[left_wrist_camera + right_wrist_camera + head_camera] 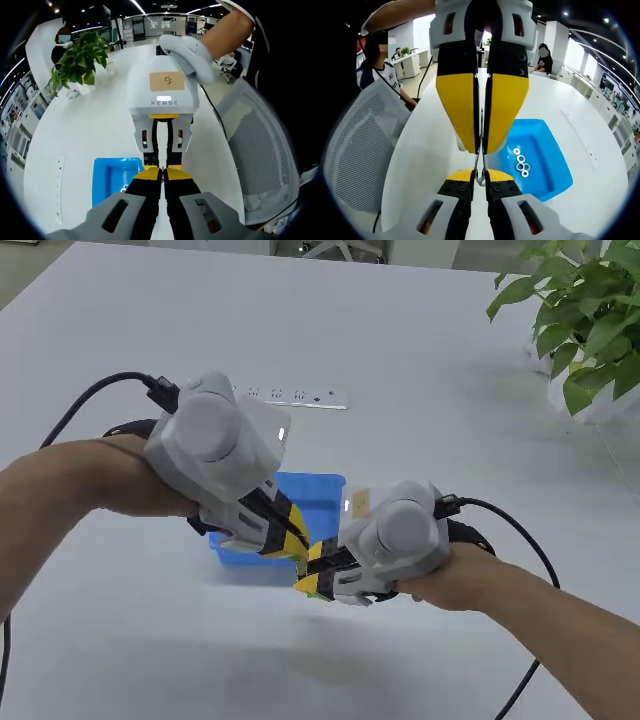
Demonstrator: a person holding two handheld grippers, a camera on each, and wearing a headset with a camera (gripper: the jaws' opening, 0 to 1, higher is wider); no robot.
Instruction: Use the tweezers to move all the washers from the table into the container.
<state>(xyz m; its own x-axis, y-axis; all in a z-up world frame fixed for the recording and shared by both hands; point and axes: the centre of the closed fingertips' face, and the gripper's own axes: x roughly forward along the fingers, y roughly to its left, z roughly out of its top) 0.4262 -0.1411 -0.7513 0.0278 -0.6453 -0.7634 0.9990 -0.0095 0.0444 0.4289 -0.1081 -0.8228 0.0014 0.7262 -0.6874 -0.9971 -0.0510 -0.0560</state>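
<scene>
Right claw (479, 184), at 6 o'clock in the right gripper view: pinched onto the tweezers (480, 167). Left claw (481, 149), reaching in from 12: clamped on them too. Probably light, springy, slick steel; best gripped mid-arm. Farther, at 4 o'clock: washers (521, 164) inside the blue container (550, 170), tiny, flat.

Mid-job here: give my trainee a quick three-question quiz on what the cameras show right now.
1. True or false: the blue container is empty.
2. What thin metal thing runs between the left gripper's yellow pads? A a pen; B tweezers; C a screwdriver.
3. Fill in: the right gripper meets the left gripper tip to ____.
Key: 1 false, washers lie in it. 2 B. 3 tip.
</scene>
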